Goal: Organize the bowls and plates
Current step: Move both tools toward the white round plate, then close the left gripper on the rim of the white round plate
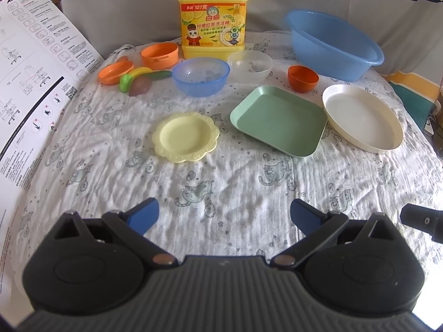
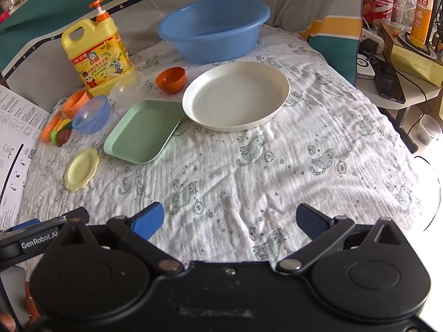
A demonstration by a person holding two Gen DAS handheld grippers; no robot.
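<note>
Two grippers hang low over the near edge of the cat-print cloth (image 1: 221,171), both spread wide and holding nothing; neither touches any dish. Taking the green rectangular tray (image 1: 278,120) as the landmark: the small yellow scalloped plate (image 1: 185,137) lies just beside its left edge, apart from it; the big cream round plate (image 1: 362,117) sits against its right corner, rims touching or nearly so; the blue bowl (image 1: 200,76), clear bowl (image 1: 250,63) and small orange bowl (image 1: 302,78) stand beyond its far edge, with the large blue basin (image 1: 332,44) farther back and to the right. The tray's long axis runs diagonally, near right corner to far left.

From the left gripper (image 1: 224,215) the yellow plate is ahead and slightly left, the closest dish to it. From the right gripper (image 2: 229,218) the cream plate (image 2: 235,95) lies almost straight ahead, the tray (image 2: 144,132) ahead left. So I judge the left hand better placed for the small plate, the right for the cream one. Both tools point forward and level, fingers side by side, well short of every dish; a thin rim lying flat on soft cloth would likely need a tipped, edge-on approach
</note>
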